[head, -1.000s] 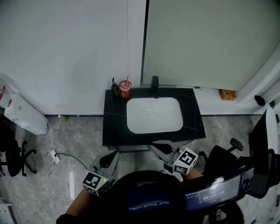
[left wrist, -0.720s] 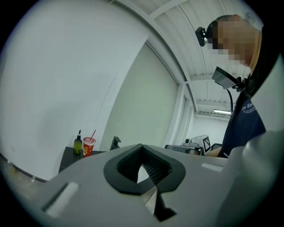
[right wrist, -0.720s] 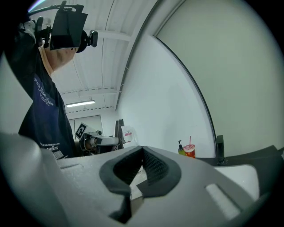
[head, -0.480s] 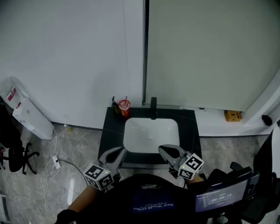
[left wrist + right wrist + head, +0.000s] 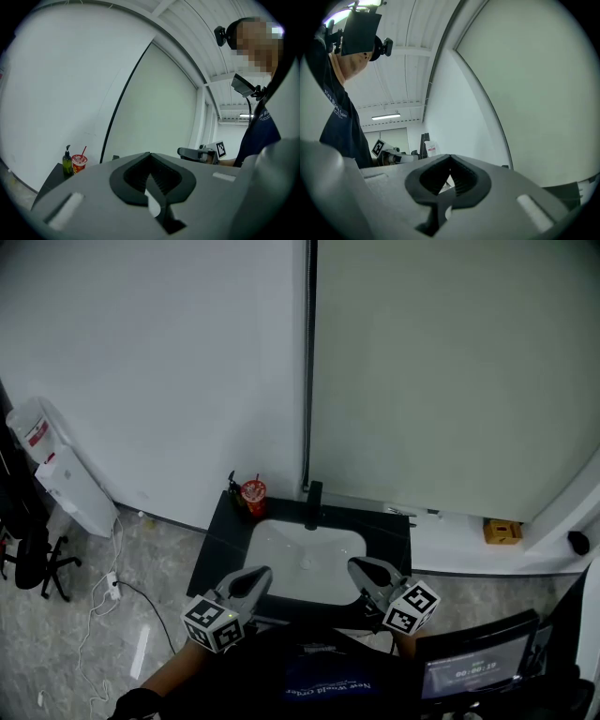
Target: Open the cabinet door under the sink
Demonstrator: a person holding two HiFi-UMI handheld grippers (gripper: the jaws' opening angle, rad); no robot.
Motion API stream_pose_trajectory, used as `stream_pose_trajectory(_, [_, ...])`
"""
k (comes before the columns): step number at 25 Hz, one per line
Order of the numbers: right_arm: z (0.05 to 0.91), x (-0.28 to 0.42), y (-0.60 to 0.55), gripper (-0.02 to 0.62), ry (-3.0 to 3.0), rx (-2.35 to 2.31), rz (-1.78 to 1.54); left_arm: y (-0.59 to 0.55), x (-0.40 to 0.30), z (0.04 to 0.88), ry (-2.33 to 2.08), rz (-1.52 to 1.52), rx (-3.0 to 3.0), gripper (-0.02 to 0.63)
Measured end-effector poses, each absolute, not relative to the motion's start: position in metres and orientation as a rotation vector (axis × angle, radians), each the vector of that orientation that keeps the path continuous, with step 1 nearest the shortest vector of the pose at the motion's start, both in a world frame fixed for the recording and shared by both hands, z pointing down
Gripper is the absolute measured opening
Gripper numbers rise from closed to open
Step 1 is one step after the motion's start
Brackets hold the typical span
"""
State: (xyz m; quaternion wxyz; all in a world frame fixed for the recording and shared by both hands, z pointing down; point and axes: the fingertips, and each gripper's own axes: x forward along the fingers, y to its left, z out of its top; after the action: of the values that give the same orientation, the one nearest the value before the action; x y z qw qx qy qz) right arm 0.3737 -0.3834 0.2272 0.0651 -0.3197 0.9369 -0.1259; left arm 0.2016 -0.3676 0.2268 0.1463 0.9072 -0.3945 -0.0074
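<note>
Lifted over the sink, left gripper and right gripper — jaws together, empty — leave the hidden cabinet door presumably at 6 o'clock.

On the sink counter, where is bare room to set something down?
The black countertop right of the basin is bare; so is the strip left of it. The back-left corner holds the red cup and soap bottle.
</note>
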Motion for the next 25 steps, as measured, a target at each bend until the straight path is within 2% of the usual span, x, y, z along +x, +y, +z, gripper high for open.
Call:
stream_pose_trajectory(12, [0.230, 0.357, -0.415, 0.000, 2.772, -1.144, -0.394, -0.413, 0.179, 0.214, -1.025, -0.030, 2.682, 0.000])
stream_pose_trajectory(25, [0.236, 0.342, -0.406, 0.000, 2.825, -1.182, -0.376, -0.415, 0.167, 0.219, -0.965, -0.035, 2.684, 0.000])
